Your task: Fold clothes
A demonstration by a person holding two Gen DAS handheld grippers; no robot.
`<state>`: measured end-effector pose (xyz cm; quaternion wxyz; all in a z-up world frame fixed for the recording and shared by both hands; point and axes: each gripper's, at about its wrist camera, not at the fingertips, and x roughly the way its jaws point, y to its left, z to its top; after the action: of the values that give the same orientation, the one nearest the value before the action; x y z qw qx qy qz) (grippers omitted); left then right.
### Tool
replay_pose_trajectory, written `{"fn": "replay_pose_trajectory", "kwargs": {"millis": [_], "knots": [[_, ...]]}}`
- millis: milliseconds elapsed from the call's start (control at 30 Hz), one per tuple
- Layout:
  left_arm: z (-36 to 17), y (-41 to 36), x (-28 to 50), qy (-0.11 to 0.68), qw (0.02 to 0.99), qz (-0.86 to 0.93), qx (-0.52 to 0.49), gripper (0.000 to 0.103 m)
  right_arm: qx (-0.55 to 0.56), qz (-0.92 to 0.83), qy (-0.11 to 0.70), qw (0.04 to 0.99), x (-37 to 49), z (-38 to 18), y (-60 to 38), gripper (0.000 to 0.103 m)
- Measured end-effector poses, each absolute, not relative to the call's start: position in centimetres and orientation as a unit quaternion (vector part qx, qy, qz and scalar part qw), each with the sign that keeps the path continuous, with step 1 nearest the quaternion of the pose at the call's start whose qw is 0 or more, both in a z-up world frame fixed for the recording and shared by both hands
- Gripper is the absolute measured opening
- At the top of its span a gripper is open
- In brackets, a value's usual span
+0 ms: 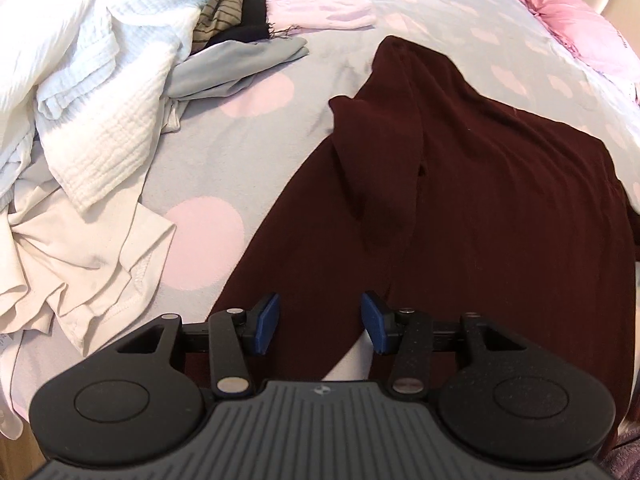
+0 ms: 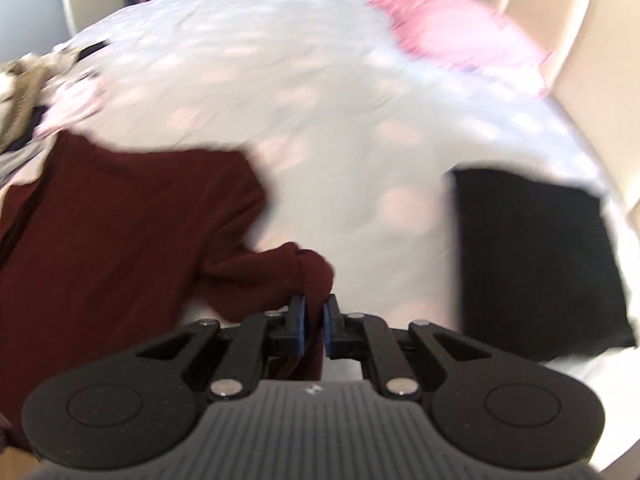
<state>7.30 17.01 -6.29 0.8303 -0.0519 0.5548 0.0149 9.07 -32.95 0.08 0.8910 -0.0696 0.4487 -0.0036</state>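
Note:
A dark maroon garment (image 1: 460,200) lies spread on the bed, with a fold of cloth lying over its middle. My left gripper (image 1: 320,324) is open just above its near edge, blue pads apart, holding nothing. In the right wrist view the maroon garment (image 2: 120,232) lies at the left, and my right gripper (image 2: 314,320) is shut on a bunched end of it, a sleeve or corner (image 2: 296,276), pulled out to the right. This view is blurred by motion.
A pile of unfolded white, cream, grey and striped clothes (image 1: 92,92) lies left of the garment. A folded black garment (image 2: 536,260) lies at the right. A pink pillow (image 2: 452,28) lies at the bed's far right. The bedspread (image 1: 224,160) is grey with pink dots.

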Motion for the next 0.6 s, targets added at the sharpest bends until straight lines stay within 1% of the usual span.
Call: {"fn": "replay_pose_trajectory", "kwargs": {"millis": [67,133,200,267,367,433,467,500,567,600], "knots": [[-6.7,16.9,7.5,0.558,0.828,0.016,-0.049,0.04,-0.071,-0.033,0.444,0.893,10.8,1.2,-35.1,0.01],[-7.2,16.8,7.7,0.561,0.826,0.017,-0.046,0.033,-0.063,-0.057,0.447,0.891,12.4,1.5,-37.2,0.01],[-7.6,16.8,7.9,0.562,0.826,0.02,-0.043,0.032,-0.042,-0.073,0.45,0.889,14.0,1.1,-39.0,0.01],[-7.8,17.0,8.1,0.56,0.827,0.024,-0.042,0.027,-0.027,-0.089,0.46,0.883,15.0,-0.1,-40.3,0.01],[-8.0,17.3,8.6,0.556,0.829,0.025,-0.044,0.019,-0.004,-0.091,0.496,0.863,16.0,-2.2,-41.2,0.011],[-8.1,17.5,8.8,0.554,0.831,0.025,-0.046,0.011,-0.006,-0.08,0.507,0.858,16.1,-2.8,-40.8,0.014],[-8.1,17.5,8.9,0.553,0.832,0.024,-0.047,0.007,-0.009,-0.075,0.511,0.856,16.2,-3.0,-40.5,0.017],[-8.1,17.5,9.0,0.551,0.833,0.022,-0.048,0.004,-0.015,-0.071,0.507,0.859,16.1,-2.8,-40.0,0.027],[-7.9,17.6,9.1,0.547,0.835,0.02,-0.052,0.001,-0.031,-0.064,0.493,0.867,15.9,-2.3,-39.0,0.042],[-7.8,17.6,9.1,0.545,0.837,0.02,-0.055,0.0,-0.038,-0.061,0.485,0.872,15.8,-2.0,-38.4,0.043]]}}
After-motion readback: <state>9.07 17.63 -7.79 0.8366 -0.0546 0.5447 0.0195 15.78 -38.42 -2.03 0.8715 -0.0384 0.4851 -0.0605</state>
